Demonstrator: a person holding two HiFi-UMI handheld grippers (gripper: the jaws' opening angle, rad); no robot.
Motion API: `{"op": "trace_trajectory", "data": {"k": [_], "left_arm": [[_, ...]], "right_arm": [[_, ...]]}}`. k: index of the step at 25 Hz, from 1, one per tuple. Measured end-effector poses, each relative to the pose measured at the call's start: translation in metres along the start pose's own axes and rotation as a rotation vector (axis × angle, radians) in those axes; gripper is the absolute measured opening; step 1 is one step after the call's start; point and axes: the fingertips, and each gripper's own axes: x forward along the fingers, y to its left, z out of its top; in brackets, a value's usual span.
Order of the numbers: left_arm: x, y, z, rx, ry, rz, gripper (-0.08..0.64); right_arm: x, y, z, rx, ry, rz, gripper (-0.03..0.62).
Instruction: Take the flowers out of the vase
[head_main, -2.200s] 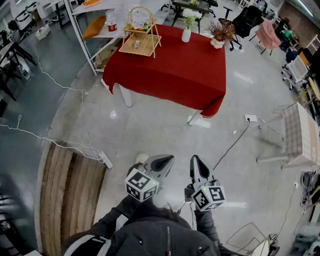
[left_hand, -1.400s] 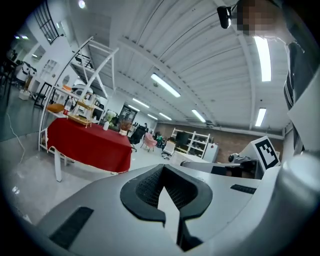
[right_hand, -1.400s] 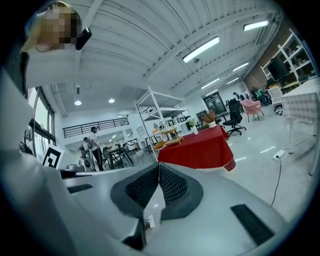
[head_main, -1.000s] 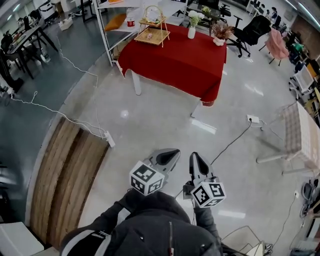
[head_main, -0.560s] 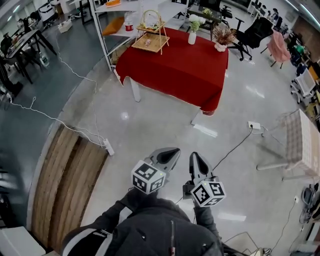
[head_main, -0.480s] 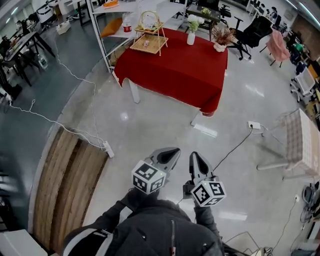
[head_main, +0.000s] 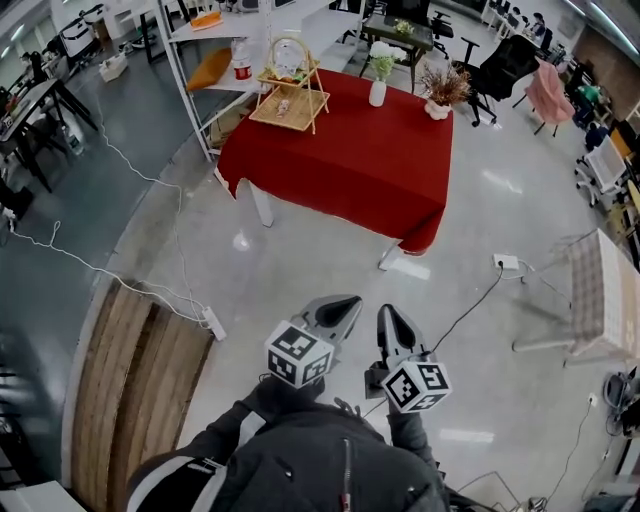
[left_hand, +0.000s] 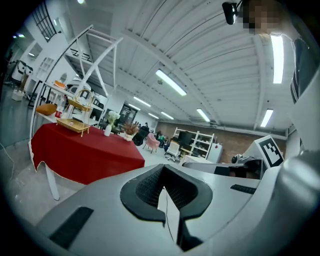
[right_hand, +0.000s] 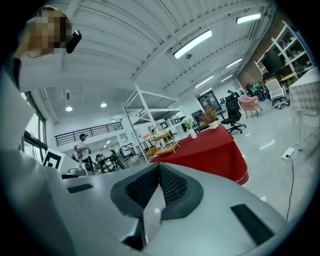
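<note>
Ahead stands a red-clothed table (head_main: 350, 150) on glossy floor (head_main: 300, 255), likely an office; left gripper (head_main: 344, 303) and right gripper (head_main: 386, 315) closed.

The person wears a dark grey jacket (head_main: 300, 462) with a centre zip. Its left sleeve (head_main: 188, 476), at seven o'clock in the head view, carries white bands. The left gripper (head_main: 350, 301) and right gripper (head_main: 385, 313) have smooth pale grey shells, black ribbed pads (left_hand: 145, 188), and white cubes (head_main: 299, 354) printed with black square markers.
</note>
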Motion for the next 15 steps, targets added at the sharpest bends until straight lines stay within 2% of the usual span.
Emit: {"op": "trace_trajectory", "data": {"k": [9, 15], "left_arm": [[0.027, 0.055, 0.020, -0.002, -0.001, -0.006, 0.009], [0.041, 0.074, 0.028, 0.007, 0.004, -0.027, 0.009]], "right_arm": [[0.063, -0.013, 0.007, 0.003, 0.001, -0.011, 0.011], [0.090, -0.024, 0.009, 0.039, -0.006, -0.023, 0.011]]}}
